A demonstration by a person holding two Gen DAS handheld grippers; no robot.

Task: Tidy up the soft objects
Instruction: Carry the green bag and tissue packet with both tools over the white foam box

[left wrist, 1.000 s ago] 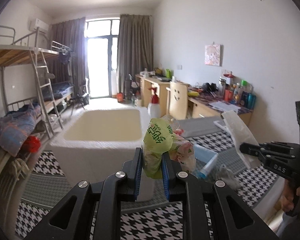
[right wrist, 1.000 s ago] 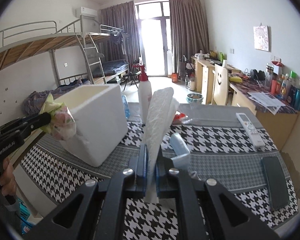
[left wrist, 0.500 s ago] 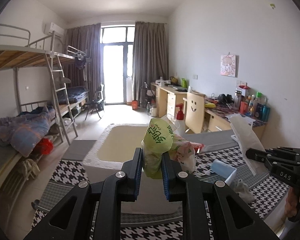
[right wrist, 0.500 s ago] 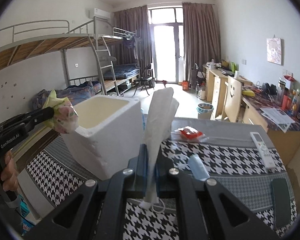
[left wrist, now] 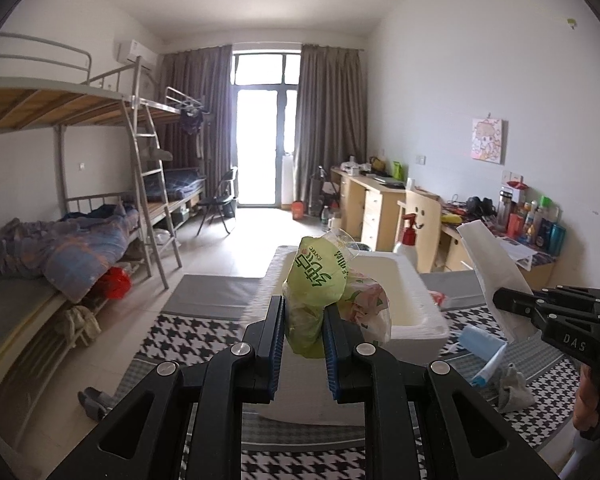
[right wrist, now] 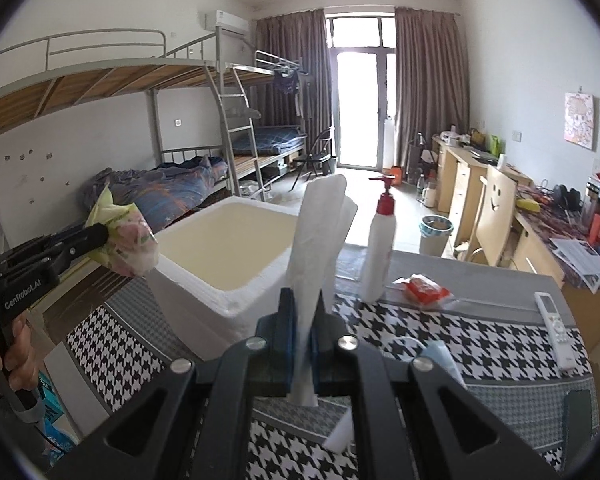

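**Soft packets held above the foam box**

Tissue packet (left wrist: pixel 318 280) in green and floral wrap sits clamped between the blue pads of the left gripper (left wrist: pixel 303 330), centre of the left wrist view, its crumpled end bulging out to the right of the jaws. In the right wrist view the same packet (right wrist: pixel 126 236) shows at the left edge, held off the table just beside the near corner of the white foam box (right wrist: pixel 228 276).

The right gripper (right wrist: pixel 305 328) is pinched tight on a thin white plastic sleeve (right wrist: pixel 320 232) — it stands upright from the jaws, lower centre of that view, with a short tail hanging below them. From the left wrist view the sleeve (left wrist: pixel 490 268) appears at right, tilted, in front of the desk.

The foam box rests open-topped on a houndstooth tablecloth (right wrist: pixel 480 344). Behind the sleeve stands a white pump bottle (right wrist: pixel 378 252) with a red top; right of it lie a red packet (right wrist: pixel 426 290) and a white remote (right wrist: pixel 554 330). A blue face mask (left wrist: pixel 486 350) lies on the cloth at lower right of the left wrist view — beside the box.
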